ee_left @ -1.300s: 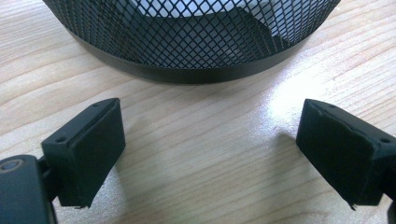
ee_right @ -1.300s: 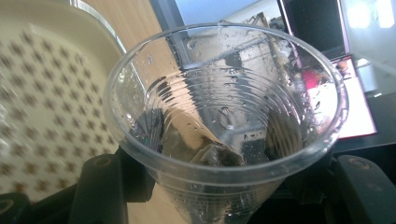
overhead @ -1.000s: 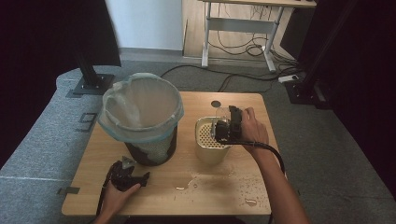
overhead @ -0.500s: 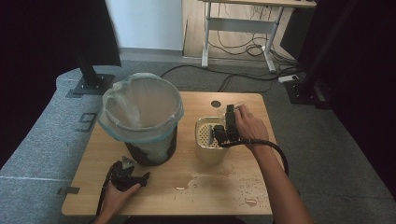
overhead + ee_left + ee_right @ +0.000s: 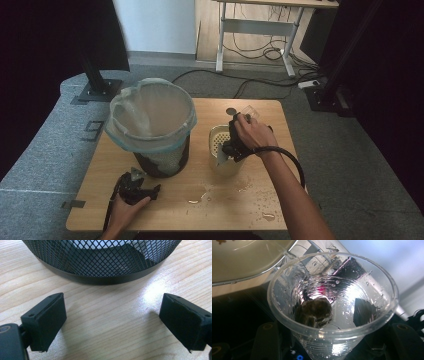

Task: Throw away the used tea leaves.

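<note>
Already tipped over the cream strainer pot (image 5: 220,145), the clear plastic cup (image 5: 332,305) sat clamped between the right gripper (image 5: 235,146)'s jaws, a dark wet lump (image 5: 315,311) clinging near its bottom. Spilled water (image 5: 200,192) dotted the table (image 5: 165,210); a slick cup might slip or splash more. Beside the mesh bin (image 5: 100,262), the left gripper (image 5: 112,322) rested with jaws wide apart, empty.
</note>
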`<state>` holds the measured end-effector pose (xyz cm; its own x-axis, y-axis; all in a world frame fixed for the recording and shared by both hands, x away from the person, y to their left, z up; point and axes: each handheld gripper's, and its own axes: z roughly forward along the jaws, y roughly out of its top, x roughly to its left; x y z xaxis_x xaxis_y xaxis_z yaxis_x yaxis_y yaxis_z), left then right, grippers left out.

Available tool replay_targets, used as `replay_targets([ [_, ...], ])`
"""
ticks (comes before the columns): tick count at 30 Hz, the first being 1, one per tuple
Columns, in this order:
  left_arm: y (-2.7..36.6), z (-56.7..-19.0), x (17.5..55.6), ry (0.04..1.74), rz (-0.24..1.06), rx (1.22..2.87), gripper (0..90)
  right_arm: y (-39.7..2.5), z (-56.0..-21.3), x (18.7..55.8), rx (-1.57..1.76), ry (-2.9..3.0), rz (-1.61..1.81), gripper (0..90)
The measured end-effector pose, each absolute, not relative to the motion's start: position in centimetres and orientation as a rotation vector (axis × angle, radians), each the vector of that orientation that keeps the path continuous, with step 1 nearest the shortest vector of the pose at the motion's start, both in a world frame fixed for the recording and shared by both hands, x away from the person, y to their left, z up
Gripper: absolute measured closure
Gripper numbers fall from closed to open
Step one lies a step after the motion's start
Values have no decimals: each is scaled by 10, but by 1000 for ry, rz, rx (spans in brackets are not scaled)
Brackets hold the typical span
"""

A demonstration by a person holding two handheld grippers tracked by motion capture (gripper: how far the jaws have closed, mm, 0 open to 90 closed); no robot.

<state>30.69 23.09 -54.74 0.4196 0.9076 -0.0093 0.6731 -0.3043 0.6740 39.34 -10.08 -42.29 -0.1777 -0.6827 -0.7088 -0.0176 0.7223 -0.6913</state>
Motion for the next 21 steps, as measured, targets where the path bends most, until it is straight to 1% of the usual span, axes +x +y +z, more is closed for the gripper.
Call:
replay_targets([
  [8, 231, -547, 307, 1331, 503, 2078, 65, -89, -430, 394, -700, 1580, -754, 396],
  [14, 231, -547, 307, 1331, 502, 2080, 62, -91, -427, 396, -745, 1537, -830, 397],
  [16, 231, -547, 307, 1329, 502, 2082, 60, -92, -432, 394, -790, 1522, -866, 398],
  [21, 231, -547, 307, 1330, 501, 2082, 57, -91, -427, 395, -770, 1510, -854, 401],
])
